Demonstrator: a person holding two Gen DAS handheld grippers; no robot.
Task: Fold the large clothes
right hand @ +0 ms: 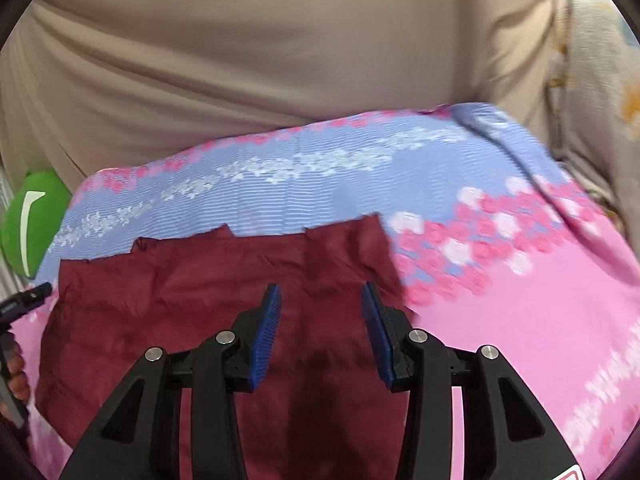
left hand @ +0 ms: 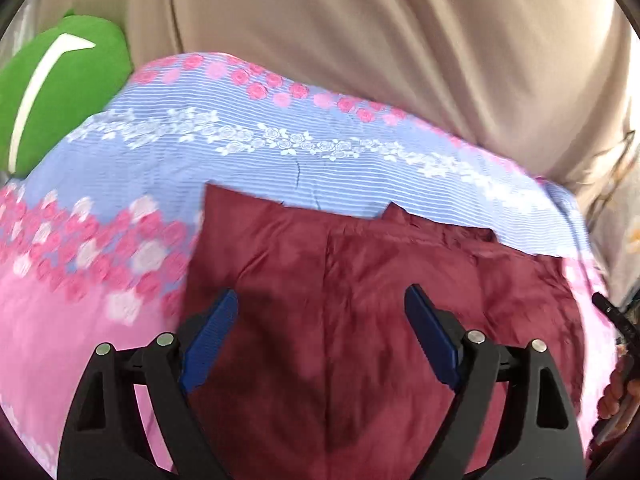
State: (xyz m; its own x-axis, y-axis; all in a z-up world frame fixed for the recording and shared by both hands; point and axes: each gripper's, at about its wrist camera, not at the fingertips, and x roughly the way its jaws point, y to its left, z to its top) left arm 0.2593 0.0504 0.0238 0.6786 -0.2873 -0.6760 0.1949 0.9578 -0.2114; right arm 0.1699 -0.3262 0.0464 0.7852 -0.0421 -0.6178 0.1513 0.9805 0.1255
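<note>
A dark maroon crumpled fabric garment [left hand: 360,300] [right hand: 200,300] lies spread on a pink and lavender-blue floral-printed bedsheet [left hand: 200,152] [right hand: 520,300]. Its far edge is uneven, with a square corner at one end and small notches along it, and stops short of the sheet's blue striped band, so bare sheet shows beyond it. Pink sheet lies bare to the left of the garment in the left wrist view and to its right in the right wrist view. A beige draped curtain [left hand: 360,40] [right hand: 240,60] closes off the space directly behind the sheet's far edge. A green plush cushion with a white curved stripe [left hand: 52,92] [right hand: 32,220] sits at the far left corner, touching the sheet. The left gripper [left hand: 322,300] hangs over the garment with its blue-padded fingers [left hand: 212,336] spread wide, nothing between them. The right gripper [right hand: 322,296] hangs over the garment's right part, its blue-padded fingers [right hand: 264,336] parted to a moderate gap, gripping nothing. Whether either gripper touches the cloth cannot be told.
</note>
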